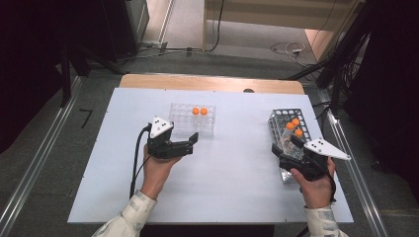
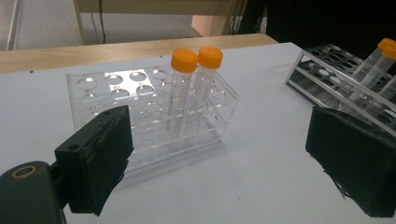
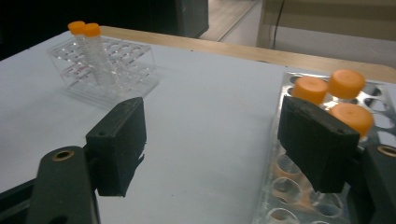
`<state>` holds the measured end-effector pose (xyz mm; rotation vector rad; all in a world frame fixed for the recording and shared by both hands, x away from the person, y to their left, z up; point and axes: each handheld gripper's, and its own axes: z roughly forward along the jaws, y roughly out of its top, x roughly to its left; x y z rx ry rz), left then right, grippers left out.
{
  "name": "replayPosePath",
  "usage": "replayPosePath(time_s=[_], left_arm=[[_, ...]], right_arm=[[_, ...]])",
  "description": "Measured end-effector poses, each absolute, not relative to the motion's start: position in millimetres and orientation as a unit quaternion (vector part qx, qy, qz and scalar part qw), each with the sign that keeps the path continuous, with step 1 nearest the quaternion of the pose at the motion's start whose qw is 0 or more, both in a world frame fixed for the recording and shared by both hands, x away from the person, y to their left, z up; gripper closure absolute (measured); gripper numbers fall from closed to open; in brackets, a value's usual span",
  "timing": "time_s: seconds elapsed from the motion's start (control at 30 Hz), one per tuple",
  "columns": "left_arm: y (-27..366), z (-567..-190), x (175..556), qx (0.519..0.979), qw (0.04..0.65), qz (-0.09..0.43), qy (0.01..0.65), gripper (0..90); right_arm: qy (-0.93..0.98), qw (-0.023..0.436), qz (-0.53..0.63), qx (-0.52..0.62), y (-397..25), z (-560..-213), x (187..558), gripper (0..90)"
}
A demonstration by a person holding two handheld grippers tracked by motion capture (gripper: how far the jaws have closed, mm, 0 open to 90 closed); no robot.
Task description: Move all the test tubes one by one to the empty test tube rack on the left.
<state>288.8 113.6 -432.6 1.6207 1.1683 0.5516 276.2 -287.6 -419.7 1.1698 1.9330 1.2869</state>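
Three orange-capped tubes (image 3: 338, 98) stand just beside the right gripper (image 3: 219, 144).

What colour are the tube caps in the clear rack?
Orange caps, clearest in the left gripper view.

I judge this a laboratory: orange-capped sample tubes (image 2: 183, 88) stand in a clear rack (image 1: 192, 120) and a metal rack (image 1: 288, 129) on a white surface (image 1: 232, 168).

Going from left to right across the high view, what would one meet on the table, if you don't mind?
Left gripper → clear plastic rack with two orange-capped tubes → metal rack holding three orange-capped tubes → right gripper.
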Motion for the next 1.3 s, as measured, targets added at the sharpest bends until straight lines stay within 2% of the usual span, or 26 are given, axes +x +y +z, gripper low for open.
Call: replayPosePath(time_s=[0.37, 0.77, 0.97, 1.3], left_arm=[[115, -435, 286, 0.672, 0.512, 0.221, 0.487, 7.5], [107, -435, 284, 0.679, 0.513, 0.219, 0.478, 7.7], [104, -435, 283, 0.681, 0.512, 0.221, 0.475, 7.7], [106, -436, 284, 0.681, 0.512, 0.219, 0.476, 7.8]], right_arm=[[0.700, 0.287, 0.462, 0.462, -311, -422, 277, 23.3], [0.696, 0.302, 0.422, 0.497, -324, -438, 300, 28.8], [0.700, 0.315, 0.389, 0.509, -322, -440, 311, 45.2], [0.717, 0.307, 0.365, 0.508, -317, -445, 322, 60.8]])
